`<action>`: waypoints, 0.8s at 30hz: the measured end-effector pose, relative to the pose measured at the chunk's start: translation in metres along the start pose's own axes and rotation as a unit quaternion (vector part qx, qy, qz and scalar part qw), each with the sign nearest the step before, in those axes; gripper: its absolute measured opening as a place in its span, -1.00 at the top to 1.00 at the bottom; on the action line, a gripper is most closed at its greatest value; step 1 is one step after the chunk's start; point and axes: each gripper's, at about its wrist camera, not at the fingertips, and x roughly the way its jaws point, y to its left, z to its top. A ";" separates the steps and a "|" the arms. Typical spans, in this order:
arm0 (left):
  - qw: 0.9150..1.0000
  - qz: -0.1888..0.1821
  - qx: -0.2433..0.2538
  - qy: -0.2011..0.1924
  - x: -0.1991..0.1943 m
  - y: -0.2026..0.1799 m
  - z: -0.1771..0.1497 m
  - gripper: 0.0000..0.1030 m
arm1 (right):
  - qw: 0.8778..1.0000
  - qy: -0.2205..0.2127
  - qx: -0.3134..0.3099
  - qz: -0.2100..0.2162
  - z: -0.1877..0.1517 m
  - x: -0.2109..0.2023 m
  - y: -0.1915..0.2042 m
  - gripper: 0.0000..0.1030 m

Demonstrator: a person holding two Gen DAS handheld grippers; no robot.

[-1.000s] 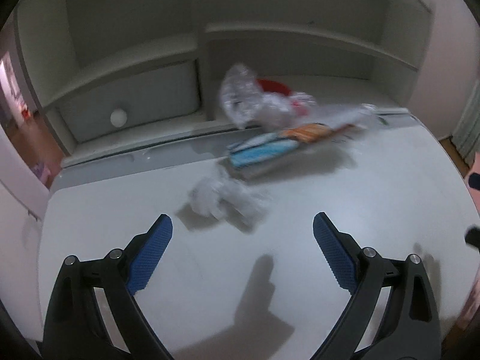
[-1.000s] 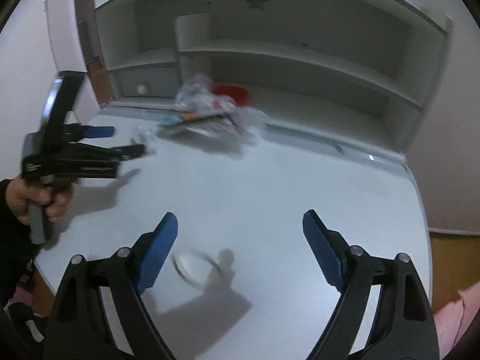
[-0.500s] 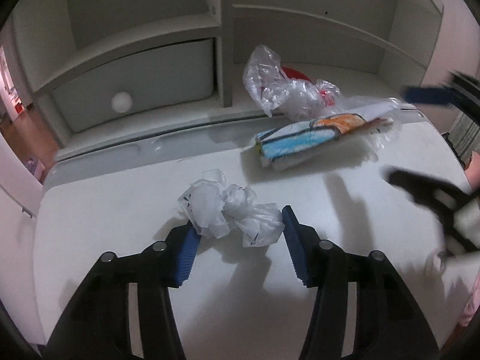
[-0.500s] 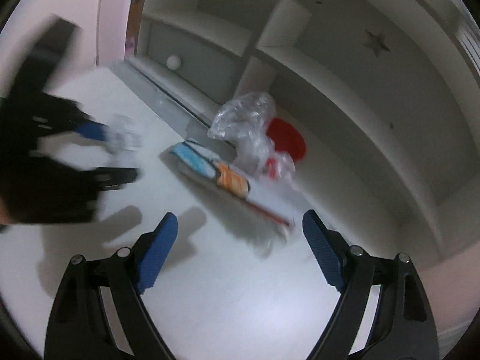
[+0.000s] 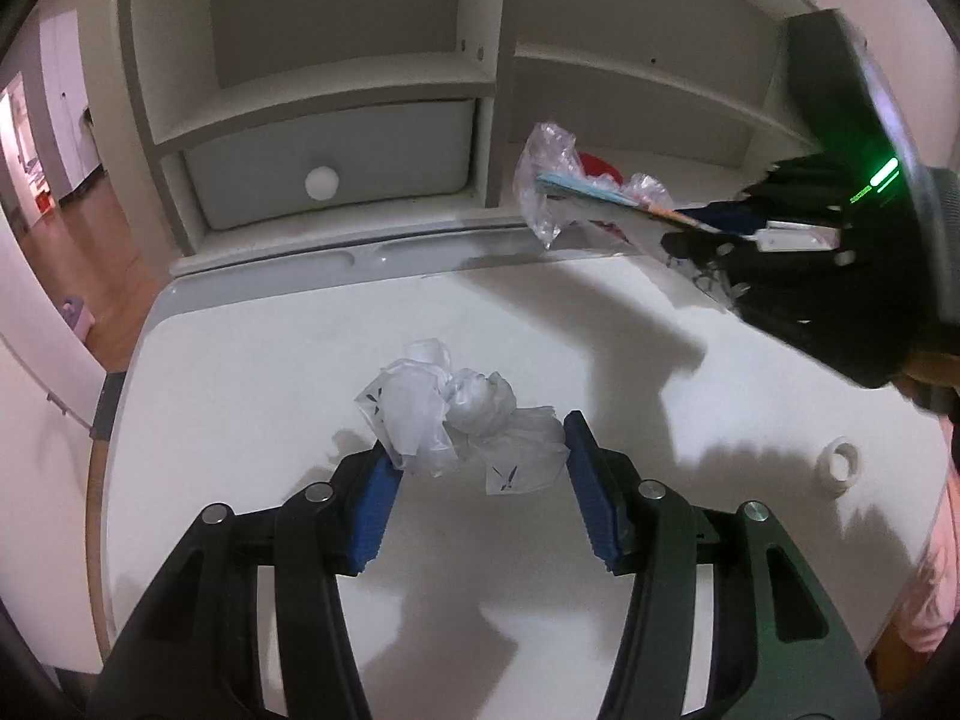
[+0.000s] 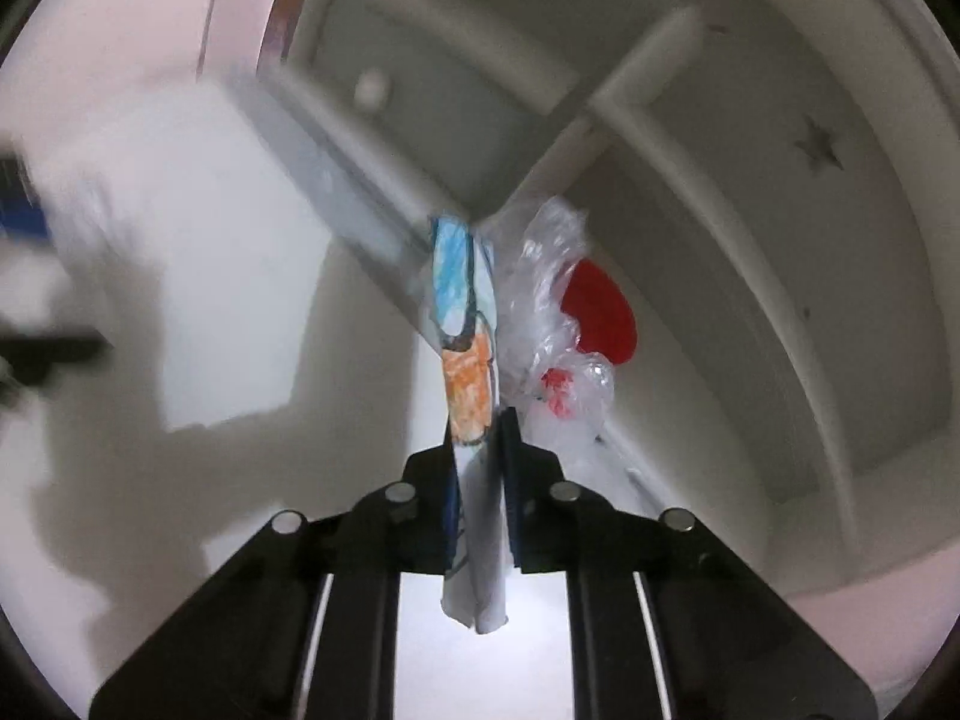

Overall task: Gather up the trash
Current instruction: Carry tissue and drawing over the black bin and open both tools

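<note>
A crumpled white plastic wrapper (image 5: pixel 462 414) lies on the white desk (image 5: pixel 252 372). My left gripper (image 5: pixel 477 450) has its jaws closed in on both sides of the wrapper, touching it. My right gripper (image 6: pixel 478 420) is shut on a folded paper drawing (image 6: pixel 465 336) coloured blue and orange, and holds it up off the desk, tilted. It also shows in the left wrist view (image 5: pixel 600 192), with the right gripper (image 5: pixel 708 225) at the right. A crumpled clear plastic bag (image 5: pixel 546 180) lies at the shelf edge behind, also in the right wrist view (image 6: pixel 546 312).
A red lid (image 6: pixel 600 312) sits on the shelf behind the clear bag. A roll of white tape (image 5: pixel 840 459) lies on the desk at the right. A drawer with a round white knob (image 5: pixel 321 183) is at the back left. The desk's left edge drops to the floor.
My right gripper swung in, shut on the paper drawing and lifted it off the desk. My left gripper stayed around the white wrapper, its jaws pressing closer on it.
</note>
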 end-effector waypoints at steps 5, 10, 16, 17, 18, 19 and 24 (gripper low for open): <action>1.000 -0.024 0.005 -0.017 -0.027 -0.025 -0.006 -0.01 | 0.984 -0.036 0.155 0.082 -0.038 -0.056 -0.044 0.76; 0.997 -0.062 0.037 -0.017 -0.032 -0.085 -0.012 -0.01 | 0.955 -0.022 0.284 0.082 -0.122 -0.096 -0.084 0.78; 0.985 -0.137 0.106 -0.015 -0.038 -0.194 -0.025 -0.01 | 0.912 0.004 0.409 0.032 -0.260 -0.142 -0.120 0.78; 0.980 -0.155 0.124 -0.015 -0.040 -0.220 -0.029 -0.01 | 0.906 0.006 0.422 0.025 -0.276 -0.149 -0.121 0.78; 0.976 -0.170 0.139 -0.015 -0.042 -0.241 -0.034 -0.01 | 0.895 0.007 0.446 0.011 -0.306 -0.162 -0.125 0.78; 0.972 -0.181 0.151 -0.013 -0.044 -0.260 -0.039 -0.01 | 0.887 0.007 0.462 0.001 -0.326 -0.164 -0.131 0.78; 0.938 -0.262 0.225 -0.006 -0.059 -0.370 -0.066 -0.01 | 0.842 0.011 0.536 -0.055 -0.435 -0.216 -0.131 0.78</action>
